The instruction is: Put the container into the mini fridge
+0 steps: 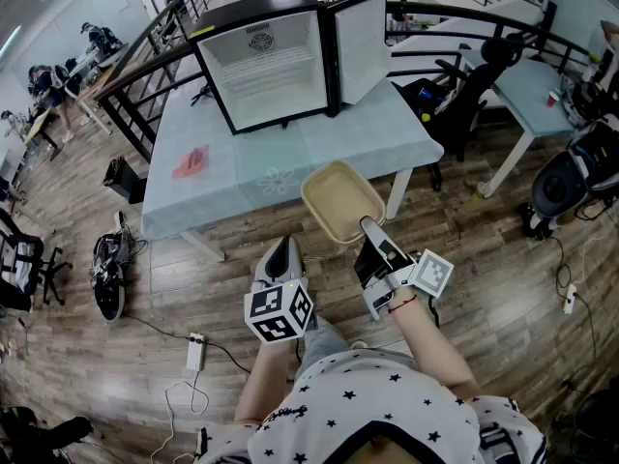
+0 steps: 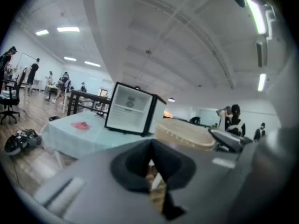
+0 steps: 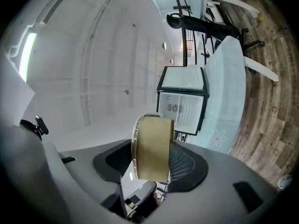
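Note:
The tan, shallow container (image 1: 340,200) hangs in the air just in front of the table's near edge. My right gripper (image 1: 369,228) is shut on its near rim. In the right gripper view the container (image 3: 152,147) stands edge-on between the jaws, which press on it. The black mini fridge (image 1: 276,58) stands on the light blue table (image 1: 242,182) with its door (image 1: 360,44) swung open to the right and its white inside facing me. My left gripper (image 1: 280,254) is lower and to the left, shut with nothing in it. The left gripper view shows the fridge (image 2: 133,108) and the container (image 2: 184,134) ahead.
A pink cloth (image 1: 191,160) lies on the table's left part. A black office chair (image 1: 464,95) and a second table (image 1: 537,90) stand to the right. A black railing (image 1: 145,61) runs behind. Shoes (image 1: 108,274) and a power strip (image 1: 196,351) with cables lie on the wooden floor.

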A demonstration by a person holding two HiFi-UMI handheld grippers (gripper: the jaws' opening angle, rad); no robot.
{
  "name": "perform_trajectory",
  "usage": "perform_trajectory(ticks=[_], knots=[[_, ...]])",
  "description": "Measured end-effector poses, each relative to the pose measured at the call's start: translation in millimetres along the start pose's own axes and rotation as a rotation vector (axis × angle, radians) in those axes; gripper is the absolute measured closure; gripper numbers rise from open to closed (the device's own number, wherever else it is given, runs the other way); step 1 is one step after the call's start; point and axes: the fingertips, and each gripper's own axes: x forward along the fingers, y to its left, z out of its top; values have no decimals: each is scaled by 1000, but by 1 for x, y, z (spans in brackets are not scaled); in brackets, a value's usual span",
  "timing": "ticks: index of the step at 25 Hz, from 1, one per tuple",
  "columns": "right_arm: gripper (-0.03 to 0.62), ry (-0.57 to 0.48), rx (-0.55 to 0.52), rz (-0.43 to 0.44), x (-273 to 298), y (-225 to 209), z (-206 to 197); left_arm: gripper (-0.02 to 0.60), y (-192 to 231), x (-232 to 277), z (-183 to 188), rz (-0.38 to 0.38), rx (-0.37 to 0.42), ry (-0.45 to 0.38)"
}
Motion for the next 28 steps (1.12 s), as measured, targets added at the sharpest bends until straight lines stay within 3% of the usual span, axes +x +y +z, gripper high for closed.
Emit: perform_trajectory(ticks=[18, 28], knots=[[372, -1, 19, 26, 1, 1, -11, 574, 8, -16, -9, 54, 25, 14], [373, -29, 53, -5, 15, -20, -3, 574, 19, 10, -17, 50, 13, 45]])
